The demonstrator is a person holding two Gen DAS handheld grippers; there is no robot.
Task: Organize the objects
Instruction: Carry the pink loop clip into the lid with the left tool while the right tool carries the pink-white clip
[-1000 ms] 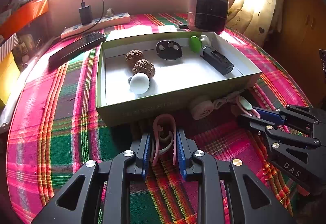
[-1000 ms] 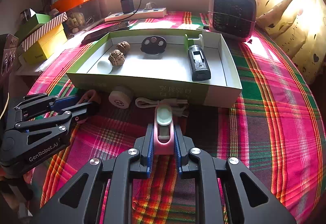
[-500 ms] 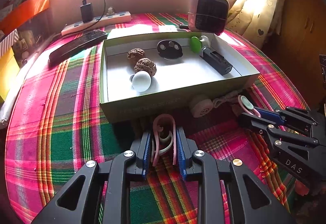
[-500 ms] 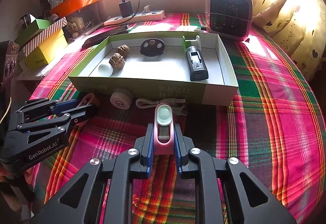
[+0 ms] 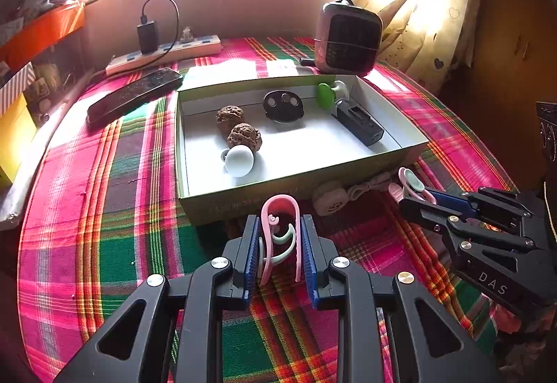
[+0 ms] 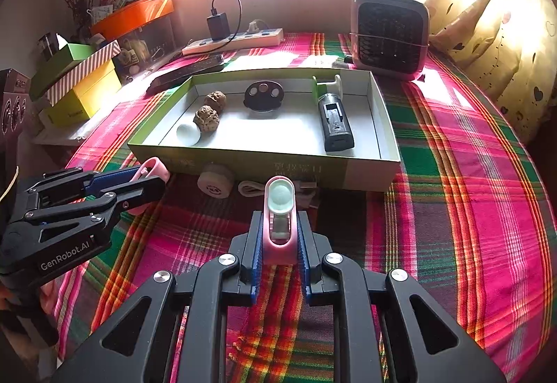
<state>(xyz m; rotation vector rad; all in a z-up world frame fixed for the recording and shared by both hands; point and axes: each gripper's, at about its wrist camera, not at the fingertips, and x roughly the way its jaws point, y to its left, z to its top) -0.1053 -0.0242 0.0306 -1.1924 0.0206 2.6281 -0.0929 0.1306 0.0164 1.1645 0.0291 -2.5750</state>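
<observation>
My left gripper [image 5: 280,226] is shut on a pink loop clip [image 5: 280,207] with mint curls inside, held just in front of the near wall of the green box [image 5: 296,181]. My right gripper [image 6: 280,219] is shut on a pink holder with a round mint pad [image 6: 279,197], also close to the box front [image 6: 264,162]. Each gripper shows in the other's view, the right one [image 5: 405,198] and the left one [image 6: 156,179]. The box holds two walnuts [image 5: 243,136], a white ball [image 5: 239,160], a black disc [image 5: 282,104] and a black device [image 5: 360,120] with a green knob.
A round beige item [image 6: 215,185] and a coiled white cable [image 6: 250,190] lie on the plaid cloth against the box front. Behind the box are a small heater [image 6: 390,35], a power strip [image 6: 233,40] and a dark phone [image 5: 135,94]. Stacked boxes [image 6: 80,84] stand at the left.
</observation>
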